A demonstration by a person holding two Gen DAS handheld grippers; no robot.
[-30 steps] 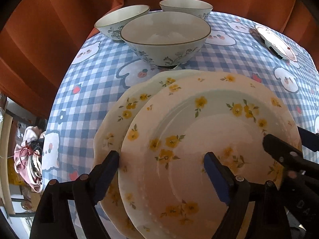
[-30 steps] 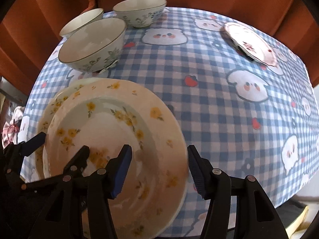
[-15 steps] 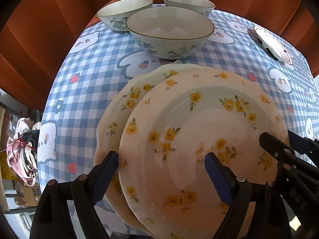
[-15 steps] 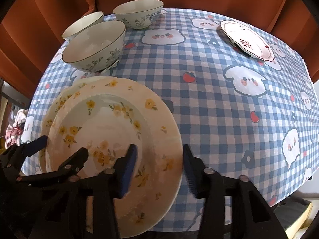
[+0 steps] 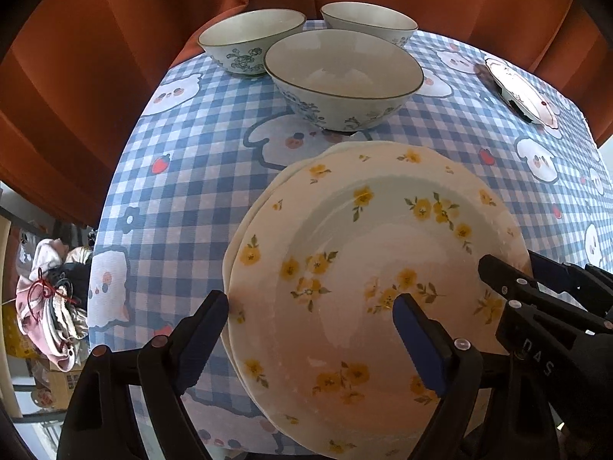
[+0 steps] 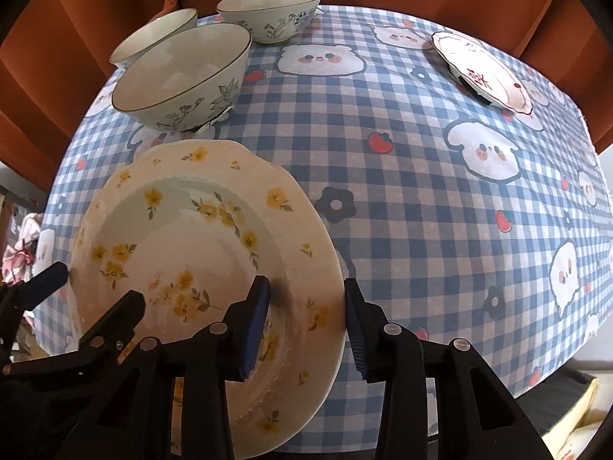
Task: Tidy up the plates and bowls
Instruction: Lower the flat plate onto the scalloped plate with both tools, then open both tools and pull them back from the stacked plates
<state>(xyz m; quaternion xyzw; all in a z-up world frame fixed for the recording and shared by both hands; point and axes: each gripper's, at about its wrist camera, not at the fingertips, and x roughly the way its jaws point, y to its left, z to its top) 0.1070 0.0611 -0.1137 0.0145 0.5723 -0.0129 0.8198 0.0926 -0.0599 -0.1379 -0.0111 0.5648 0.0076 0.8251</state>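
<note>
Checked tablecloth (image 6: 421, 199), near edge: right gripper (image 6: 306, 322) jaws narrowing astride top yellow-flower plate (image 6: 199, 253) rim, not yet pressing; left gripper (image 5: 310, 329) wide. Shallow bite risks slip onto lower plate (image 5: 268, 199).

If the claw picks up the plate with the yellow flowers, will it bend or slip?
It probably won't bend: the flowered plate looks like hard, glazed china. It might slip, because its surface is shiny and the right claw straddles only the thin rim. It could chip if dropped onto the second plate stacked under it.

lower plate (image 5: 268, 195) mostly hidden under top plate (image 5: 383, 268), far bowl (image 6: 153, 34) partly hidden
</note>
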